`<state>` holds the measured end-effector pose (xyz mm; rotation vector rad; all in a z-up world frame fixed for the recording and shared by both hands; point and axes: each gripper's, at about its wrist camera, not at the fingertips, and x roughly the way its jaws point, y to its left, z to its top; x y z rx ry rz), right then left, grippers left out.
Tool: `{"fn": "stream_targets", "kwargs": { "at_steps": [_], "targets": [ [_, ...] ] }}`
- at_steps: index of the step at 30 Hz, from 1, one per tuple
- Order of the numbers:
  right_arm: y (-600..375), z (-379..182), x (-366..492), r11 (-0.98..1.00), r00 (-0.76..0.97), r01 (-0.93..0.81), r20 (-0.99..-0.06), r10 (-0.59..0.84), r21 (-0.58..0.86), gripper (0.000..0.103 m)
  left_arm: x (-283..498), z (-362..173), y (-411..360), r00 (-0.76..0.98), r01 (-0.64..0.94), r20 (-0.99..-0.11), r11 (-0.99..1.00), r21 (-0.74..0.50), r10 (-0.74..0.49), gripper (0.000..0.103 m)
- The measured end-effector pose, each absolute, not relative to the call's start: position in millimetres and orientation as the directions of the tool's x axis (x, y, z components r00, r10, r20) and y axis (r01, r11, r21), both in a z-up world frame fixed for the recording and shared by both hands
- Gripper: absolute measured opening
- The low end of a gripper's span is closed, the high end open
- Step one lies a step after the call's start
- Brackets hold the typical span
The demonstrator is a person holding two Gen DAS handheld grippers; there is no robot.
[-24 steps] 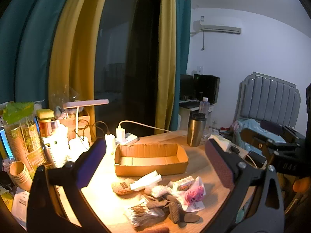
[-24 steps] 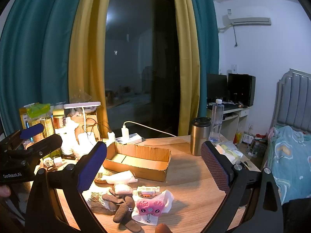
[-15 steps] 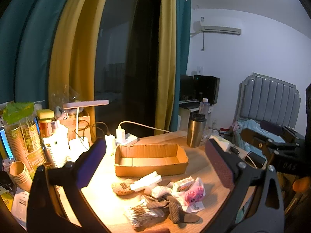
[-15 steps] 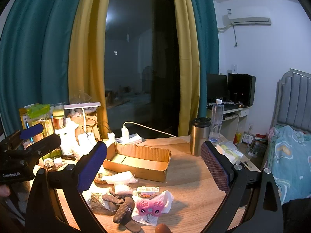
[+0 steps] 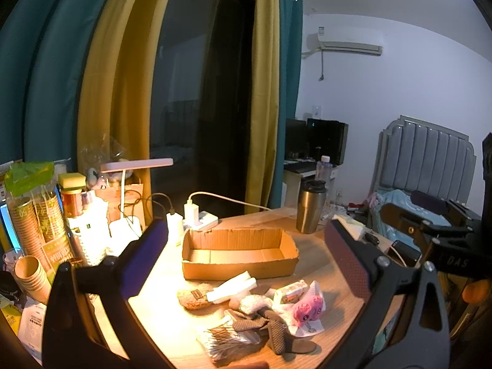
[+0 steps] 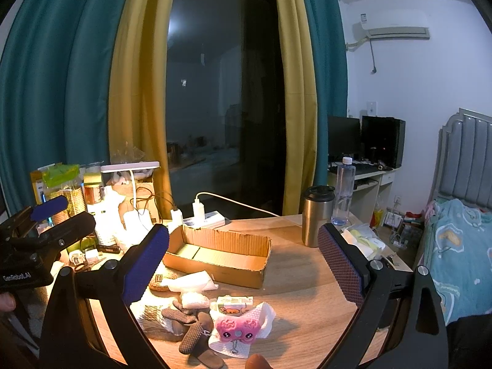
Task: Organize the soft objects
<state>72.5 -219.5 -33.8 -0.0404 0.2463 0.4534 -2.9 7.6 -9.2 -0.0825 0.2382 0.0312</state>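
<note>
Soft things heaped on the wooden surface [image 6: 307, 292] in front of an empty cardboard box [image 5: 240, 253]; both tongs wide, holding nothing.

Heap: pink plush toy [image 6: 238, 327] on white tissue, brown mesh socks [image 6: 192, 332] just left of it, small printed packet [image 6: 235, 303] behind the toy, white wad [image 6: 192, 281] and knitted tan piece [image 5: 192, 298] nearest the box. Box sits behind the heap, open side up. Left tongs [image 5: 246, 256] and right tongs [image 6: 243, 264] hover above the near edge, jaws spread either side of heap and box, touching neither. Beyond the box: steel tumbler [image 6: 316, 216], water bottle [image 6: 343, 190], power strip [image 6: 204, 220], desk lamp [image 5: 135, 166]. Paper cups [image 5: 32, 275] stacked far left.
</note>
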Motion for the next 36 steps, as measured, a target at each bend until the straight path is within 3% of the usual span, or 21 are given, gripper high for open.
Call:
{"fn": "stream_targets", "kwargs": {
  "at_steps": [36],
  "targets": [
    [-215.3,-38.4,74.4,0.897,0.866,-0.443,-0.252,0.432,0.015,0.099,-2.0,-10.9,7.0,0.973,-0.020,-0.233,0.997,-0.081,0.001,0.102]
  ]
}}
